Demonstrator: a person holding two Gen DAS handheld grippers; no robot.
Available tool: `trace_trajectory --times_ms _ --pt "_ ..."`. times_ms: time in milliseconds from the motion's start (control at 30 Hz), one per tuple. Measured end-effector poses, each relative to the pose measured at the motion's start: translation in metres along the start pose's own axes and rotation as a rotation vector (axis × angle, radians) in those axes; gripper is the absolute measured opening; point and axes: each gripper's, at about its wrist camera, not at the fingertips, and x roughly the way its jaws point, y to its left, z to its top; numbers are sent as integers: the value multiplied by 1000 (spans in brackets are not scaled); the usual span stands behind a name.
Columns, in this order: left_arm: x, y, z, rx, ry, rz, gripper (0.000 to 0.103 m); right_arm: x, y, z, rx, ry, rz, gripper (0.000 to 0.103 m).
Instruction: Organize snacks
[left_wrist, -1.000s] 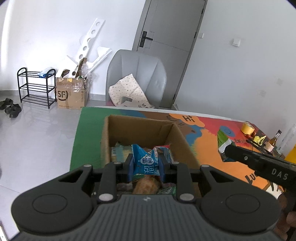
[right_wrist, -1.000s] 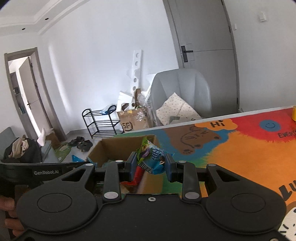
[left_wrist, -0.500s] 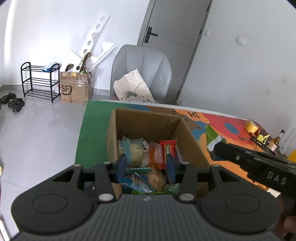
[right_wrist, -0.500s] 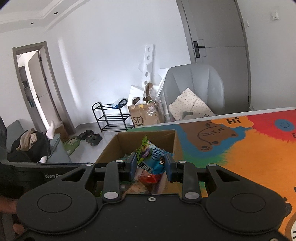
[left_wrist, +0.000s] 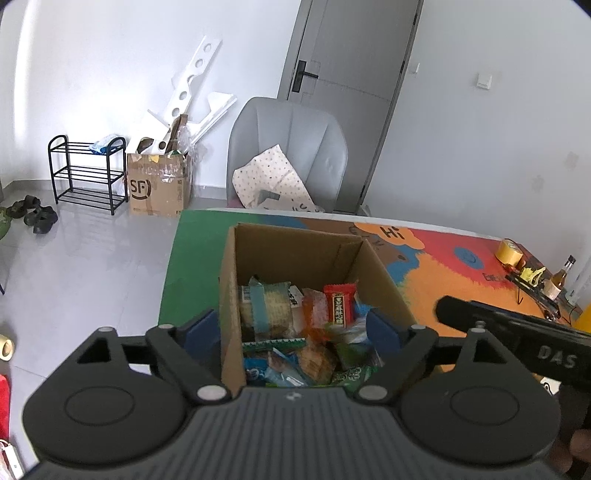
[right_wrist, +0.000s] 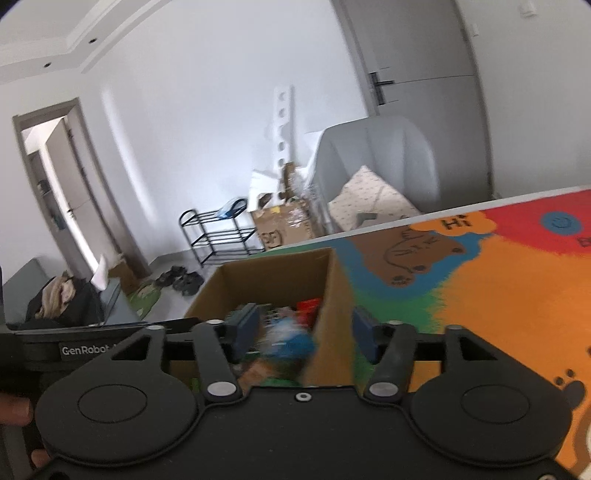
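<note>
step: looks like drop-off time, both tools sit over the cardboard box (left_wrist: 295, 254) with nothing pinched
left gripper (left_wrist: 291, 332): fingers spread wide, box straight ahead and just below
right gripper (right_wrist: 303, 328): spread too, straddling the box's right wall, blurry
box contents: snacks (left_wrist: 306, 332) piled loose, red packet (left_wrist: 339, 304) on top
next: probably fetching another snack; none visible outside the box

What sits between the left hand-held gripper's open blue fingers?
In the left wrist view, the open brown cardboard box of snack packets lies between them.
</note>
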Motion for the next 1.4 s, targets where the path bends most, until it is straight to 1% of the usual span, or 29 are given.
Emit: trace_trajectory --times_ms 100,133,233,333,433,567,733,867,967,1200,1333,1400 --pt "0 -7 -1 8 2 -13 90 -10 -8 -3 18 -11 -25 71" --pt "0 -11 -2 17 1 -16 92 -14 -10 -4 20 -16 -37 76" --pt "-3 -22 -4 52 -7 -12 96 -25 -15 -7 28 -24 -75 82" --pt "-7 -31 -7 71 -10 -25 97 -35 -21 -9 35 -39 -108 91" --pt "-10 -40 -10 80 -7 -38 98 -45 -27 -11 41 -52 -139 95" --pt "-16 -50 -12 99 -12 -59 102 -61 -35 -14 59 -67 -168 102" --pt "-26 -62 -16 119 3 -99 103 -81 -44 -16 69 -91 -197 103" --pt "-37 -70 -19 139 -2 -113 103 -98 -46 -17 74 -112 -220 103" --pt "-44 -74 -20 143 0 -137 103 -111 -47 -20 84 -125 -234 103" --pt "-61 -87 -27 211 -9 -183 103 -146 -46 -22 83 -160 -291 103" --pt "-68 -89 -30 224 -13 -190 103 -162 -40 -23 77 -168 -295 103" --pt "-72 -90 -31 235 -13 -203 103 -168 -38 -24 79 -167 -317 103"
